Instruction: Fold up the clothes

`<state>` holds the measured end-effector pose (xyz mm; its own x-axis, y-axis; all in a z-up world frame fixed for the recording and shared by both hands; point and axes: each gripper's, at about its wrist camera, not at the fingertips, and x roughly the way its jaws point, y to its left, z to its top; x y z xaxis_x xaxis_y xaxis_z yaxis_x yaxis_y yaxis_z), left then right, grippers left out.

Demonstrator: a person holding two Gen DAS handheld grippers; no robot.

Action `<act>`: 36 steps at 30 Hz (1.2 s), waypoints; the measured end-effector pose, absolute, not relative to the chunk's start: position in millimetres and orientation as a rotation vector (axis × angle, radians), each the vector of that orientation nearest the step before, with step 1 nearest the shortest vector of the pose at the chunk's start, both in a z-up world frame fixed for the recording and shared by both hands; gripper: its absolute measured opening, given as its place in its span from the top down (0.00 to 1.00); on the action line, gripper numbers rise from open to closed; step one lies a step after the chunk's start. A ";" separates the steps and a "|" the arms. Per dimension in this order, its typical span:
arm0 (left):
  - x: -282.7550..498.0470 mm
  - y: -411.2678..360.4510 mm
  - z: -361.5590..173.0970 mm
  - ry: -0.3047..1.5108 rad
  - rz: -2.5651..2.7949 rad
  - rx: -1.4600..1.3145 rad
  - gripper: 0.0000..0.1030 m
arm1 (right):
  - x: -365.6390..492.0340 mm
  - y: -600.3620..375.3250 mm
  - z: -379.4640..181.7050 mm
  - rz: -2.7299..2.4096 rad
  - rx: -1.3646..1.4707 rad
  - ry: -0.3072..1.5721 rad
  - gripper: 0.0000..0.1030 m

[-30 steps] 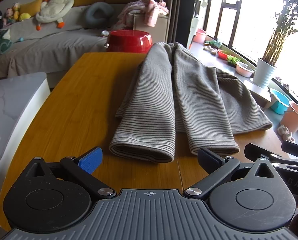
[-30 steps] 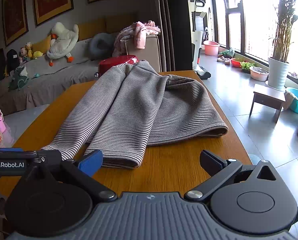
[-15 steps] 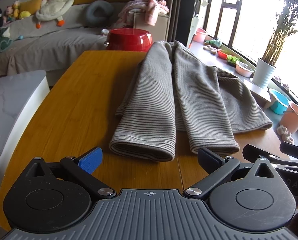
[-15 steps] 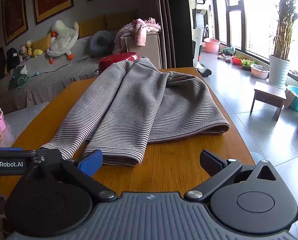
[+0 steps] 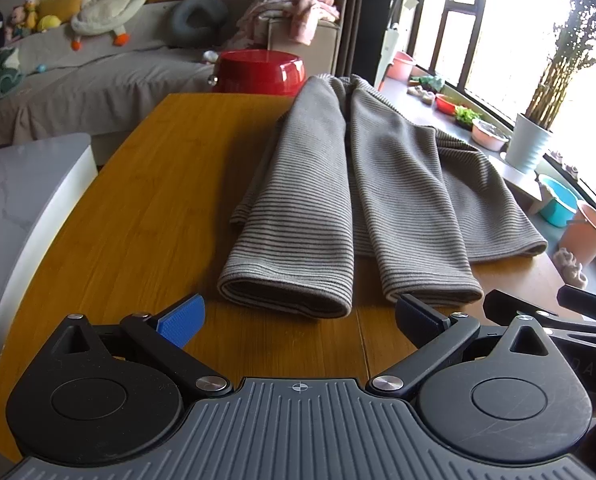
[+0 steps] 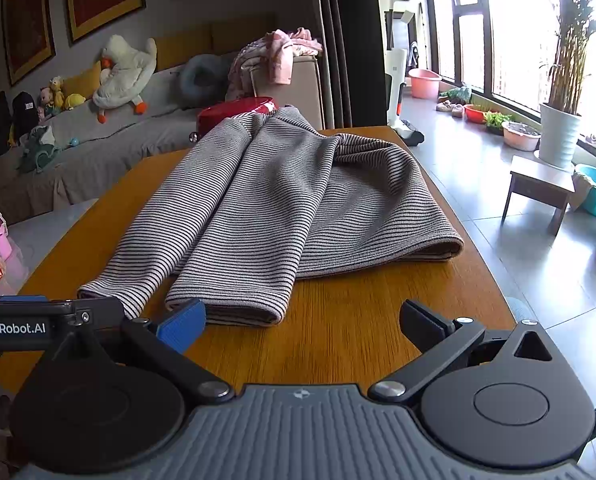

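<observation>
A grey striped sweater (image 5: pixel 378 200) lies flat on the wooden table (image 5: pixel 145 208), both sleeves folded lengthwise over the body with their cuffs toward me. My left gripper (image 5: pixel 300 318) stands open just short of the left cuff (image 5: pixel 285 294), nothing between its fingers. In the right wrist view the same sweater (image 6: pixel 281 208) fills the middle of the table. There my right gripper (image 6: pixel 302 320) is open, its blue pad (image 6: pixel 181 326) close to the right cuff (image 6: pixel 233 308). The left gripper's body (image 6: pixel 25 326) shows at the left edge of that view.
A red tub (image 5: pixel 257 72) stands past the table's far end. A grey sofa (image 5: pixel 77 76) with plush toys lies beyond it. A white marble-look surface (image 5: pixel 21 192) sits to the left. A small wooden stool (image 6: pixel 538 188), basins and a potted plant (image 6: pixel 560 136) are on the floor at right.
Both grippers have crept slightly forward toward the cuffs. The sweater has not moved and both grippers stay open.
</observation>
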<state>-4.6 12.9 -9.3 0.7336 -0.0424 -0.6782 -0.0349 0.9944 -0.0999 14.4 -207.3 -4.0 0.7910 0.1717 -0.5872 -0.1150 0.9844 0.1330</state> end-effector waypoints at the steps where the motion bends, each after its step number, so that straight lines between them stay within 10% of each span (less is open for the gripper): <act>1: -4.5 13.1 -9.5 0.749 -0.004 -0.109 0.00 | 14.7 -207.3 -4.4 0.155 0.092 0.642 0.00; 36: 163.4 30.1 -22.1 0.832 -0.202 -0.156 0.00 | 207.7 -224.1 4.9 0.177 0.193 0.656 0.00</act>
<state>163.4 30.1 -22.1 0.6563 -0.2387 -0.7157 0.1170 0.9693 -0.2161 207.7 -224.1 4.9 0.7784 0.2232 -0.5867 -0.1015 0.9671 0.2332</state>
